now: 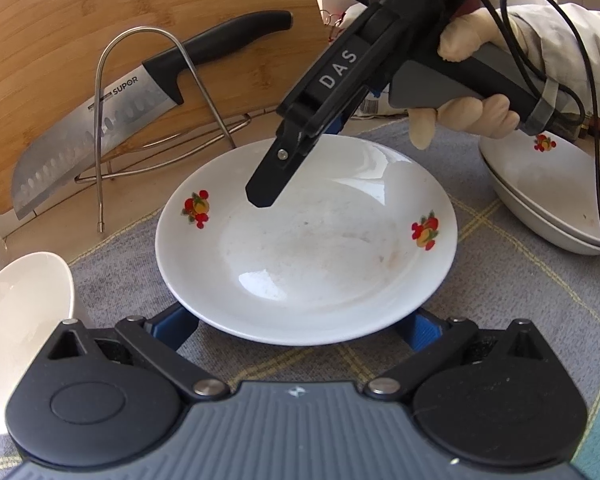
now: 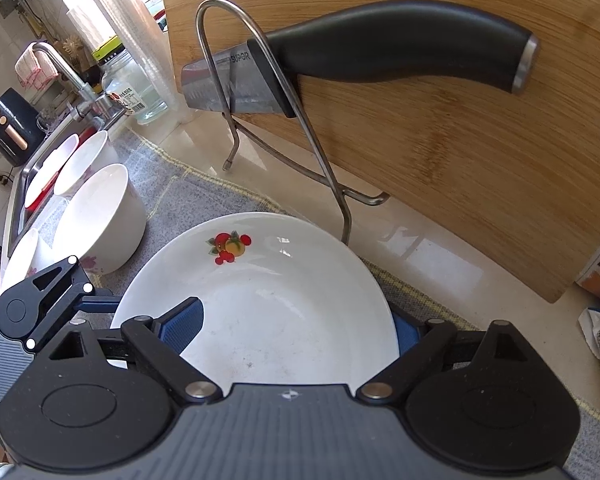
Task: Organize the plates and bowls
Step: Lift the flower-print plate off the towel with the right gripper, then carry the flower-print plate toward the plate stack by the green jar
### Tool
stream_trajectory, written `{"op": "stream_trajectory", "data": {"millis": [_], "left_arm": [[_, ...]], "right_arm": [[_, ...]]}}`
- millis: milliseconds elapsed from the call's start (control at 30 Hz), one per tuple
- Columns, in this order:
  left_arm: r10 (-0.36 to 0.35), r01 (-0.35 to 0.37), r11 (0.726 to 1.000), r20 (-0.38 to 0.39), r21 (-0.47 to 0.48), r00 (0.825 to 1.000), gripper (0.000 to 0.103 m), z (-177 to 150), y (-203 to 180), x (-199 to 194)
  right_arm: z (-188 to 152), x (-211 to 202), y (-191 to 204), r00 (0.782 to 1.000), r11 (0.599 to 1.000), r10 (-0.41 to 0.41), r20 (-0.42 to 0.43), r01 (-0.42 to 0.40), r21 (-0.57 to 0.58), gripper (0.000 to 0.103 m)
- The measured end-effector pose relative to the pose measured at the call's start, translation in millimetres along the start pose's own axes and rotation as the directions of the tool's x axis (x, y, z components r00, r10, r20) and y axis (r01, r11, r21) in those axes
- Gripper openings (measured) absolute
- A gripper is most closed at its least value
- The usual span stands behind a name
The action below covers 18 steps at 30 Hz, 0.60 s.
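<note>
Bright daylight, plate (image 1: 306,240) glare, fisheye bending

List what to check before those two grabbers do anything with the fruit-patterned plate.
1. White fruit-patterned ceramic plate lies flat on the grey checked cloth: ok.
2. Right gripper jaws open, straddling the plate's rim: ok.
3. Left gripper jaws open at the near rim: ok.
4. Firm hold on the plate: not ok.
5. Steel-bladed, black-handled knife stands clear of the plate: ok.
</note>
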<state>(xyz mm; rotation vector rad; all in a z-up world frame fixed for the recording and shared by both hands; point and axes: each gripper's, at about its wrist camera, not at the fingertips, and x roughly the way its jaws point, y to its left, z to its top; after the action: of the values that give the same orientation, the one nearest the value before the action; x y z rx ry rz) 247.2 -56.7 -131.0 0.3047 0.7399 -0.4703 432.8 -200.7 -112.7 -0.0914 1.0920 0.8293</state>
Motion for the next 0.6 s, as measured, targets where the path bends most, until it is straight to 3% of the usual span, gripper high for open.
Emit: {"op": "stream_trajectory", "data": {"millis": [600], "left_arm": [[-0.008, 0.007, 1.0, -0.008, -0.013, 1.0, 0.103, 6.2, -1.2, -3.6]], "right_arm": [[-4.4, -3.5, 2.8, 1.0, 1.0, -0.002, -0.009, 0.003, 0.013, 0.096]]}}
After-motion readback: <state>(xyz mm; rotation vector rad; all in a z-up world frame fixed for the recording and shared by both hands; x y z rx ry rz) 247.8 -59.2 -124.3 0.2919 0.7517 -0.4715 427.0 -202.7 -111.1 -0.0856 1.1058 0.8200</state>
